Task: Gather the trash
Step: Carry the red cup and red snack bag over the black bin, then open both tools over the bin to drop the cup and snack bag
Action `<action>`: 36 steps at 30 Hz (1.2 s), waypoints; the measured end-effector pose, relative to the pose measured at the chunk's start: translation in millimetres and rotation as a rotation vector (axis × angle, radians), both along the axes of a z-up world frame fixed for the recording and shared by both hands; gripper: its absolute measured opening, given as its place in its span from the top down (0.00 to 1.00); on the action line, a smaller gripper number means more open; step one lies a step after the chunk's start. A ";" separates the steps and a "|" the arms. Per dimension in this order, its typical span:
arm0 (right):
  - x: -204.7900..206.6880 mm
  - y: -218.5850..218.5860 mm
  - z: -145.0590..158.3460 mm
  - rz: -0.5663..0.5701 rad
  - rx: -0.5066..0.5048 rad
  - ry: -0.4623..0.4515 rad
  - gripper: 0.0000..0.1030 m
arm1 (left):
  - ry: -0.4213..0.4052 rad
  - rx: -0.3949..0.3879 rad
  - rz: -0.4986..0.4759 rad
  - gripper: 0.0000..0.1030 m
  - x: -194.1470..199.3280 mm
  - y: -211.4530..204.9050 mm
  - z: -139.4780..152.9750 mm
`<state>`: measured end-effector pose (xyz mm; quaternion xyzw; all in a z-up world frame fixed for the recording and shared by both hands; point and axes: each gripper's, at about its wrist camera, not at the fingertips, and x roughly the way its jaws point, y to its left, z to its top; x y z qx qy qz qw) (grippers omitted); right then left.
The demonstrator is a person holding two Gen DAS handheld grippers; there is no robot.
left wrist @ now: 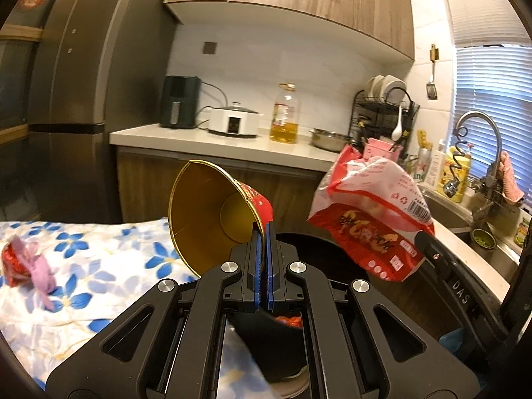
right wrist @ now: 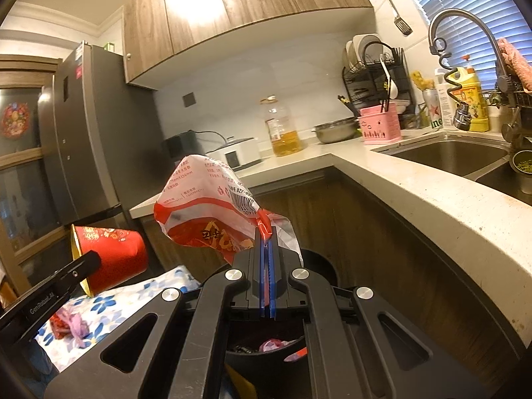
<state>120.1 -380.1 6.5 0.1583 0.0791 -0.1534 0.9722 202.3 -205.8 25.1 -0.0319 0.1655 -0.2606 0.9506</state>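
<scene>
Trash: red paper cup [left wrist: 216, 212] and red-and-white plastic bag [right wrist: 212, 206], both held up in the air over a black bin [right wrist: 319, 262].
Left gripper [left wrist: 264, 229]: jaws closed on the cup's wall, one finger inside, one outside; cup tipped on its side, gold inside facing the left wrist camera.
Right gripper [right wrist: 266, 236]: jaws closed, pinching a bunched edge of the bag; bag crumpled, barcode showing, hung above the pads.
Cup vs bag: apart, cup to the left of the bag in both views.
Bin: just below and beyond both grippers, dark, pink and red scraps already inside.
Table [left wrist: 99, 266]: left of the bin, blue flower cloth, one crumpled red and pink wrapper [left wrist: 26, 262] lying on it.
Counter [right wrist: 415, 199]: pale top, past the bin, ran along the back and right.
On counter: oil bottle [left wrist: 284, 114], white cooker [left wrist: 232, 121], metal bowl [right wrist: 335, 129], pink holder [right wrist: 379, 123], dish rack [left wrist: 385, 106].
Sink [right wrist: 449, 153]: right side, curved tap above it.
Fridge [left wrist: 83, 66]: grey, far left.
</scene>
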 end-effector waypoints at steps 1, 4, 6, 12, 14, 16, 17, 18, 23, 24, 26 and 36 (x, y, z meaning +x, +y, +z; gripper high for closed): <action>1.8 -1.1 -0.5 -0.005 0.000 0.004 0.97 | 0.000 0.001 -0.007 0.98 2.7 -4.8 0.0; 7.9 -5.8 -2.9 -0.015 0.006 0.015 0.97 | -0.002 0.008 -0.020 0.98 8.6 -17.3 -2.3; 12.8 -9.2 -4.7 -0.022 0.009 0.023 0.97 | -0.004 0.011 -0.032 0.98 11.7 -24.4 -4.5; 24.2 -14.8 -8.9 -0.029 0.017 0.042 0.97 | 0.014 0.014 -0.051 0.98 25.2 -37.6 -13.7; 27.3 -16.4 -10.6 -0.032 0.019 0.046 0.97 | 0.025 0.009 -0.056 0.98 29.7 -40.2 -16.6; 30.6 -18.5 -12.5 -0.032 0.021 0.051 0.97 | 0.030 0.006 -0.059 0.98 33.5 -42.3 -20.3; 32.2 -19.1 -13.6 -0.032 0.022 0.054 0.97 | 0.032 0.007 -0.062 0.98 35.1 -42.9 -22.1; 33.4 -19.6 -14.1 -0.032 0.022 0.055 0.97 | 0.033 0.007 -0.063 0.98 36.4 -43.9 -23.6; 42.3 -20.2 -17.0 -0.021 0.026 0.061 0.97 | 0.048 0.004 -0.078 0.98 41.8 -46.6 -29.6; 44.0 -19.7 -17.2 -0.020 0.022 0.065 0.97 | 0.050 0.005 -0.078 0.98 43.2 -47.9 -30.4; 47.7 -19.9 -18.7 -0.011 0.015 0.072 0.96 | 0.052 0.009 -0.080 0.98 45.3 -48.8 -33.1; 50.2 -24.9 -23.2 -0.004 0.020 0.079 0.60 | 0.094 0.026 -0.121 0.98 52.4 -59.5 -45.8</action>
